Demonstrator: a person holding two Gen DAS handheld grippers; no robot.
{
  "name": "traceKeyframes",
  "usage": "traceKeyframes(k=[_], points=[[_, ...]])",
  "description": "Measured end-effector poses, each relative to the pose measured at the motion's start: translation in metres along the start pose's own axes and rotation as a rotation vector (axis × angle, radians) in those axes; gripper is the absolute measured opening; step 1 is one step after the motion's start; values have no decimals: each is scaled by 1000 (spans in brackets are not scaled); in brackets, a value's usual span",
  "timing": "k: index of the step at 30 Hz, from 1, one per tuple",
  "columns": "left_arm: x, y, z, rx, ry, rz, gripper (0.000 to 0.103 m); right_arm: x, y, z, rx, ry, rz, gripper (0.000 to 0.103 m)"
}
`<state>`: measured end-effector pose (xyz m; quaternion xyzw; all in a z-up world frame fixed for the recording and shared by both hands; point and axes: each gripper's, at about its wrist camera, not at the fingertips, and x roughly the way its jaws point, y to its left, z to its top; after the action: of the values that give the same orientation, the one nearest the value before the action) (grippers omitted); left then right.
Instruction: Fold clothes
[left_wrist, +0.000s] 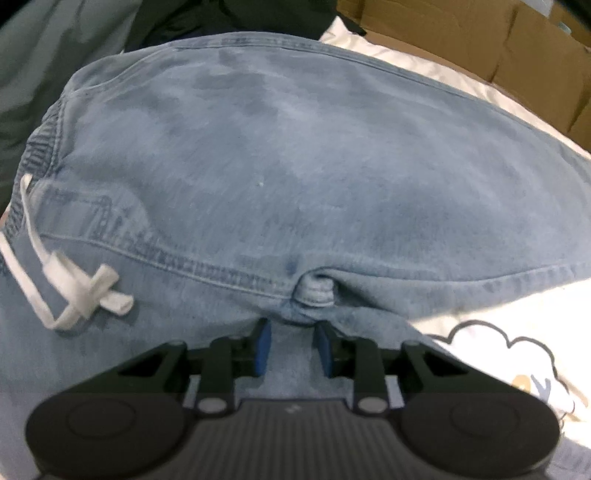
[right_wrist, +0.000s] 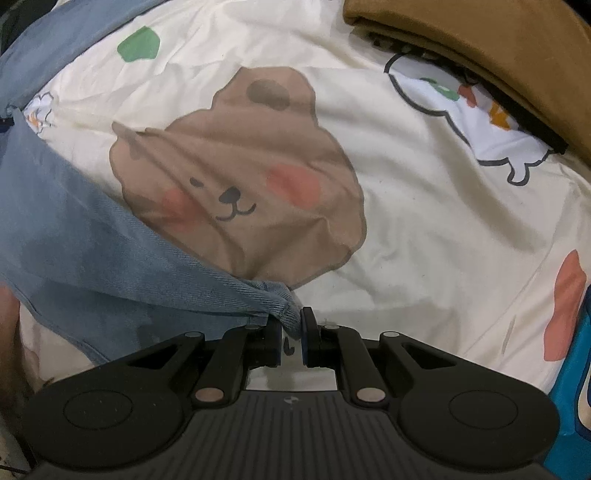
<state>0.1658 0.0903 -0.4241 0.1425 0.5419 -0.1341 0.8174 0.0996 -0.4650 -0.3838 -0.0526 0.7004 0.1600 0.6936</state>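
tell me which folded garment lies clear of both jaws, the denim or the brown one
The brown garment, folded at the bedsheet's far edge. The denim jeans are pinched in the right gripper.

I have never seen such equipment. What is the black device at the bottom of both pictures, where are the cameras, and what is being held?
Each black device is a hand-held two-finger gripper with a camera looking along its fingers. One picture comes from the left gripper, the other from the right gripper. Light blue jeans with a white drawstring lie on a cartoon bedsheet, beside a folded brown garment. The left gripper has denim between its blue pads; whether they press it is unclear. The right gripper is shut on a jeans edge.
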Motion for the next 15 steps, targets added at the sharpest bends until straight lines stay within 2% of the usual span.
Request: traceKeyframes(k=[6,11,15], points=[[0,7,1,-11,3,-27,28,-6,-4,7,65,-44,-12,8],[-2,1,1,-13,14,5,26,7,-5,7,110,-88,-34,9],[-10,-2,7,-14,56,30,19,13,-9,0,190,-111,-23,10]])
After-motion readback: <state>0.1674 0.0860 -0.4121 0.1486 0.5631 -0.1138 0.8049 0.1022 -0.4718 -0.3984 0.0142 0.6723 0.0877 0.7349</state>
